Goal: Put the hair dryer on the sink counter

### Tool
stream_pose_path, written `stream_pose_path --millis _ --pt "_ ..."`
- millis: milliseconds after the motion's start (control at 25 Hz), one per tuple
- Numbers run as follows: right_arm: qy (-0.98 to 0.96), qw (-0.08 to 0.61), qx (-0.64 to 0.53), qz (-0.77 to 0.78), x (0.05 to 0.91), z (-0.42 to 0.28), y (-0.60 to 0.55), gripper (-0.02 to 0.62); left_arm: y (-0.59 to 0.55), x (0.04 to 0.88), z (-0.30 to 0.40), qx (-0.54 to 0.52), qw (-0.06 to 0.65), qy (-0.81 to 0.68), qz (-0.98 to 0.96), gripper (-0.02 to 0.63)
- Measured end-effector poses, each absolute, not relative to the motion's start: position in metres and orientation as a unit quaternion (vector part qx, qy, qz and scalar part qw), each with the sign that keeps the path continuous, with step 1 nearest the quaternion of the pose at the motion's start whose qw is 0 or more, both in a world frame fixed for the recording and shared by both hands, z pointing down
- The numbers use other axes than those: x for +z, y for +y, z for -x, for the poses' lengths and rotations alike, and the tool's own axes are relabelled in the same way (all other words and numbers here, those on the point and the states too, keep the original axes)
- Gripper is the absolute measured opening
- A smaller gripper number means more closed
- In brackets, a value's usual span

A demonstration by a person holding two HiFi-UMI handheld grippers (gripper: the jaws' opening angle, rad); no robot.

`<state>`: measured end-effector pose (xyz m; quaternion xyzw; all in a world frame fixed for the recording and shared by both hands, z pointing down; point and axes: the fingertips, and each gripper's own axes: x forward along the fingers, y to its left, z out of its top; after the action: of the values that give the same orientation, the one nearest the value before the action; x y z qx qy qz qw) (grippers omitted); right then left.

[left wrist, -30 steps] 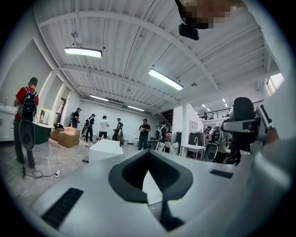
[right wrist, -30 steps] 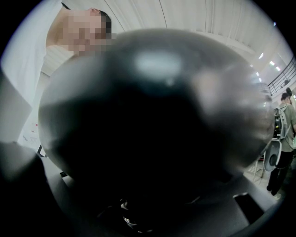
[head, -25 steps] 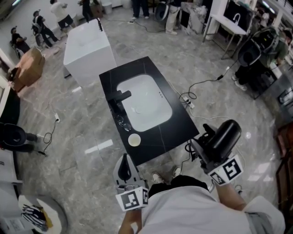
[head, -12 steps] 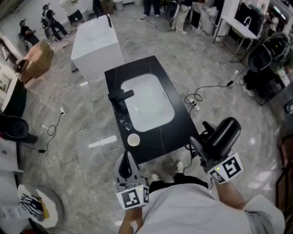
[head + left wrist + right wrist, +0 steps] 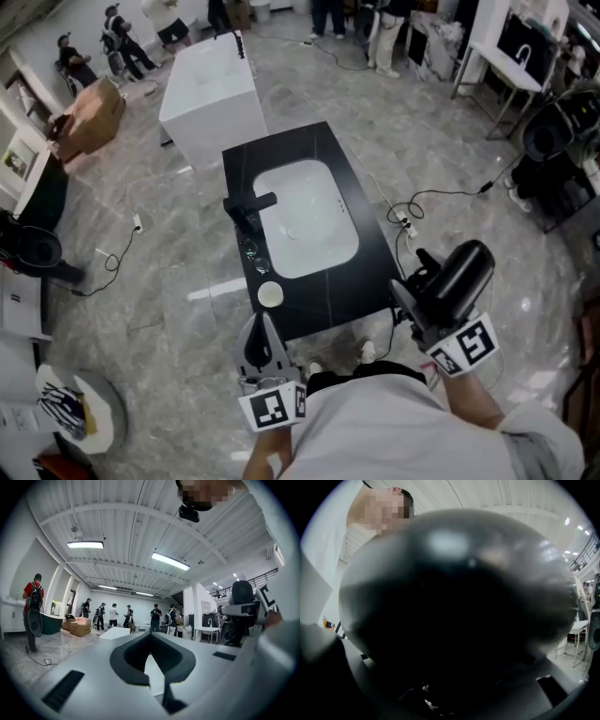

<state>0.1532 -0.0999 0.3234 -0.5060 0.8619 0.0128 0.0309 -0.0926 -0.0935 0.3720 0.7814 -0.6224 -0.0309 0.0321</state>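
Hair dryer (image 5: 458,272) clamped in right gripper (image 5: 420,298); left gripper (image 5: 261,323) fingers (image 5: 254,349) together; faucet (image 5: 247,206) on counter (image 5: 364,274)

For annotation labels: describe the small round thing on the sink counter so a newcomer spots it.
Find the black sink counter on the grey floor, with its white basin. Left of the basin, nearer the person than the black faucet, lies a small disc: the only pale, round thing on the dark top.
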Motion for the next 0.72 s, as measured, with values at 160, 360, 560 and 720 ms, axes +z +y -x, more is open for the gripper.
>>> stream_pose_path --millis 160,360,560,720 --pt "0.868 0.038 0.004 0.494 0.324 -0.155 -0.105 0.268 -0.093 0.371 0.092 -0.026 0.029 -0.632 -0.774 0.002" --pt "0.874 0.040 0.001 0.484 0.326 -0.154 -0.109 0.268 -0.094 0.370 0.092 -0.025 0.028 -0.640 -0.768 0.002" --pt "0.878 0.039 -0.001 0.477 0.327 -0.154 -0.111 0.267 -0.094 0.371 0.089 -0.026 0.028 -0.643 -0.765 0.003" --pt "0.881 0.033 -0.010 0.472 0.331 -0.154 -0.113 0.267 -0.094 0.373 0.088 -0.025 0.032 -0.645 -0.763 0.002"
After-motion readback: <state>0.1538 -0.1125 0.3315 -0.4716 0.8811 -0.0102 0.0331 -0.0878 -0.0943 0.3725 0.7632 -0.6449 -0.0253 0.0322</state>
